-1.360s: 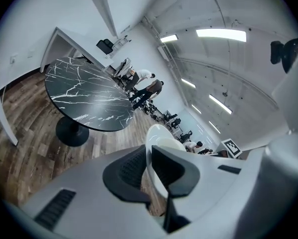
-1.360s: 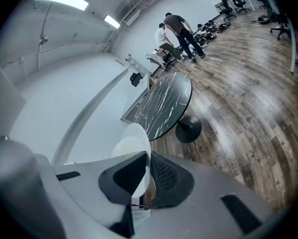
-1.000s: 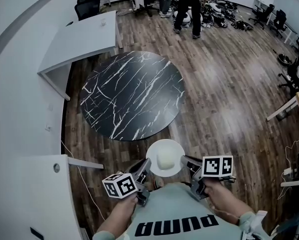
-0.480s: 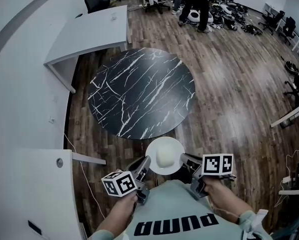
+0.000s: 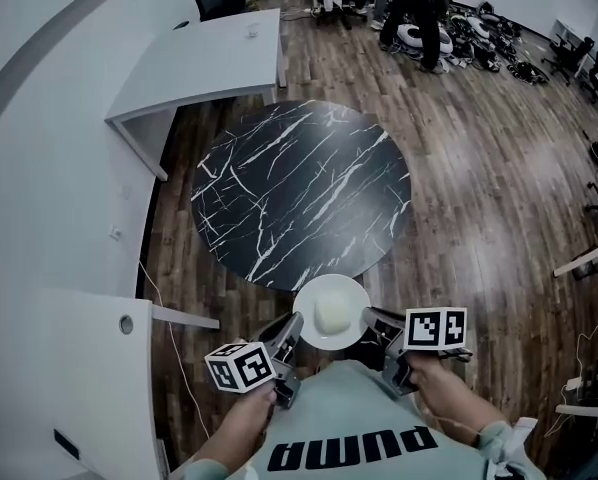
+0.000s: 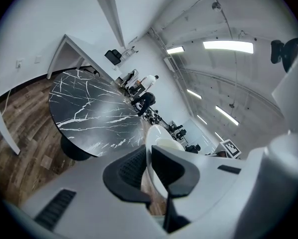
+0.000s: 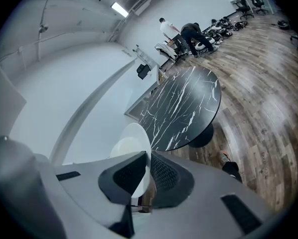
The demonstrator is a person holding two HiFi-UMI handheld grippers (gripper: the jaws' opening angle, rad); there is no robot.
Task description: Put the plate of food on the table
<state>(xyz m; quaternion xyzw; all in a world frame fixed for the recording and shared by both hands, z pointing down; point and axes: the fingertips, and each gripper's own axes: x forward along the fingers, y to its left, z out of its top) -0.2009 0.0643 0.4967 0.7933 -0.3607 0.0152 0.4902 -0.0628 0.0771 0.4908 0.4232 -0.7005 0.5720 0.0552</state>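
A white plate with a pale lump of food on it hangs in the air just short of the near edge of the round black marble table. My left gripper is shut on the plate's left rim, and my right gripper is shut on its right rim. In the left gripper view the plate runs edge-on between the jaws, with the table ahead. From the right gripper view, the plate stands pinched between the pads and the table lies beyond.
A white desk stands behind the table and a white counter is at my near left. People stand among gear on the wooden floor at the far end. A desk leg shows at the right edge.
I have moved forward with the plate: the round table now lies closer, its near edge almost under the plate's far rim. Both grippers keep the same hold.
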